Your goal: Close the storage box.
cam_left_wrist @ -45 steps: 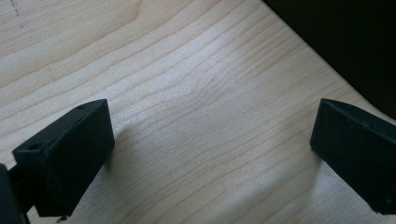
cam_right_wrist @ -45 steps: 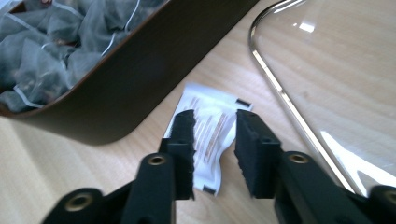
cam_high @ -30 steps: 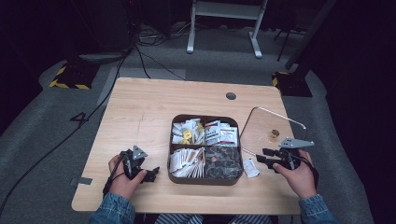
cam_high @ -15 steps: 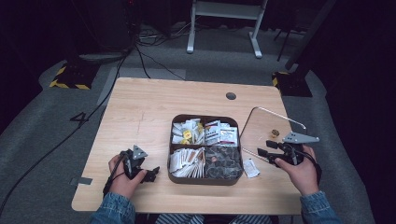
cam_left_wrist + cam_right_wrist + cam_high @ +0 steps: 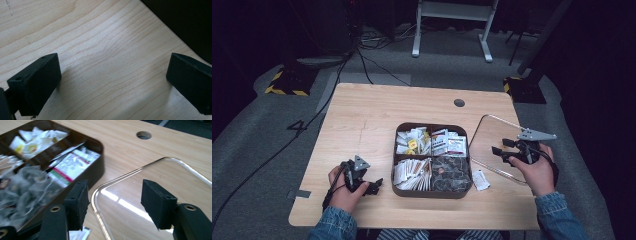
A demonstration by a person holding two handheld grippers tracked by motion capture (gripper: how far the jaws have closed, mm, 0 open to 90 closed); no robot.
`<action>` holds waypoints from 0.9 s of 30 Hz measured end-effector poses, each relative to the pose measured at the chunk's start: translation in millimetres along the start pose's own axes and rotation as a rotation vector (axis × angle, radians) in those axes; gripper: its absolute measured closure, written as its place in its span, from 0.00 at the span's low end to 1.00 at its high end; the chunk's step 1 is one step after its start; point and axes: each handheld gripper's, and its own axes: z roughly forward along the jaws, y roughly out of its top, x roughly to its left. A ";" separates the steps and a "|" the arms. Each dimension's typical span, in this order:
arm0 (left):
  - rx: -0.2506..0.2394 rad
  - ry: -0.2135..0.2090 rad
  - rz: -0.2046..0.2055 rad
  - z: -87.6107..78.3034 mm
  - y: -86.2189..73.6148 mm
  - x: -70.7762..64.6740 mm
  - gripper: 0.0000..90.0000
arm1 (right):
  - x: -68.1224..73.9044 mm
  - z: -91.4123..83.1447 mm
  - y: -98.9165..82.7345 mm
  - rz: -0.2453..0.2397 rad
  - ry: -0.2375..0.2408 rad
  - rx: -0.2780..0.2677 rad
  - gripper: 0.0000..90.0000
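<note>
right of the brown tray (image 5: 432, 190), right gripper (image 5: 501, 155) hovers over clear lid (image 5: 497, 137) lying flat on table (image 5: 372, 115) — jaws just opening, nothing between. left gripper (image 5: 374, 186) low on bare wood, jaws wide apart, empty.

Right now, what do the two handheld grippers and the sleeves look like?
Both are black. The left gripper carries a grey three-cornered plate on top and a black cable over the hand; its jaws are blocky black pads. The right gripper has a longer grey plate, matte pads and round metal eyelets on its jaw arms. Both sleeves are blue denim.
</note>
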 end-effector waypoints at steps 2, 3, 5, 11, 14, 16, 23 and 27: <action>0.001 0.003 0.004 -0.5 -0.3 0.3 0.00 | -6.5 3.8 1.7 0.005 -0.017 0.007 0.44; 0.002 0.002 0.001 -0.6 -0.5 0.1 0.00 | -9.1 5.6 2.2 0.012 -0.025 0.011 0.44; 0.001 0.002 0.001 -0.6 -0.5 0.1 0.00 | -15.0 9.3 2.9 0.019 -0.033 0.014 0.43; 0.002 0.002 0.001 -0.7 -0.5 0.1 0.00 | -36.8 20.5 4.2 0.038 -0.095 0.020 0.42; 0.002 0.002 0.001 -0.7 -0.5 0.1 0.00 | -44.9 26.3 4.0 0.054 -0.096 0.031 0.42; 0.002 0.002 0.001 -0.7 -0.5 0.1 0.00 | -49.9 30.4 3.4 0.057 -0.109 0.045 0.42; 0.002 0.002 0.001 -0.6 -0.5 0.1 0.00 | -69.8 46.4 -4.9 0.088 -0.159 0.081 0.42; 0.002 0.002 0.001 -0.7 -0.5 0.1 0.00 | -79.7 54.4 -14.8 0.117 -0.174 0.113 0.41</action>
